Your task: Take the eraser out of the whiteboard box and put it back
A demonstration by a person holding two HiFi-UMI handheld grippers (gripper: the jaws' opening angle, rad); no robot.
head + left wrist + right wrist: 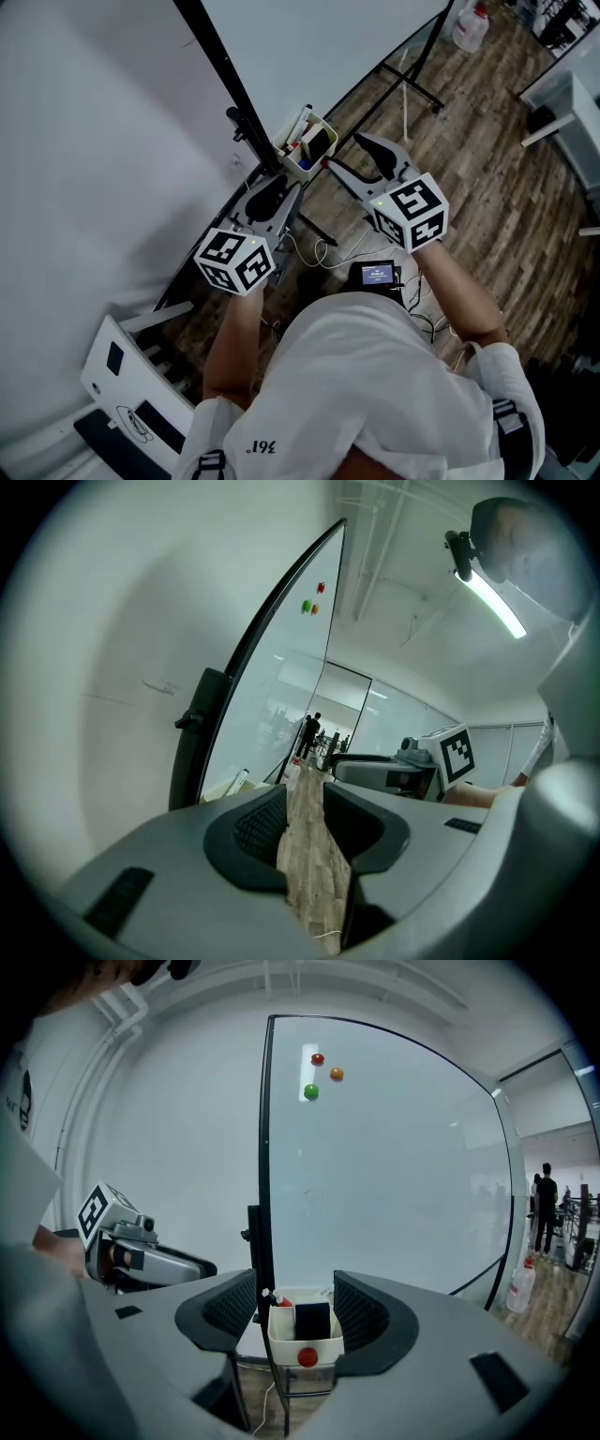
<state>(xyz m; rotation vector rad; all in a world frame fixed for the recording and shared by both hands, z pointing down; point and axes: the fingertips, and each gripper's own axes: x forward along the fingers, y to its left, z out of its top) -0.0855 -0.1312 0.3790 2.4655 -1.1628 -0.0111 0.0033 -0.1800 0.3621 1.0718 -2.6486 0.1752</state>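
A white box (306,150) hangs on the lower edge of the whiteboard (319,47). The black eraser (319,141) stands upright in it, beside markers. In the right gripper view the box (305,1340) sits straight ahead between the jaws but farther off, with the eraser (312,1319) and a red magnet (307,1357) on its front. My right gripper (345,153) (295,1288) is open and empty, just short of the box. My left gripper (277,199) (305,803) hovers lower left of the box, its jaws a narrow gap apart with nothing between them.
The whiteboard's black frame post (220,70) and stand legs (412,89) run near the box. Cables and a small screen device (378,274) are below the grippers. A white panel (122,375) lies at lower left. A bottle (471,28) stands on the wood floor far off.
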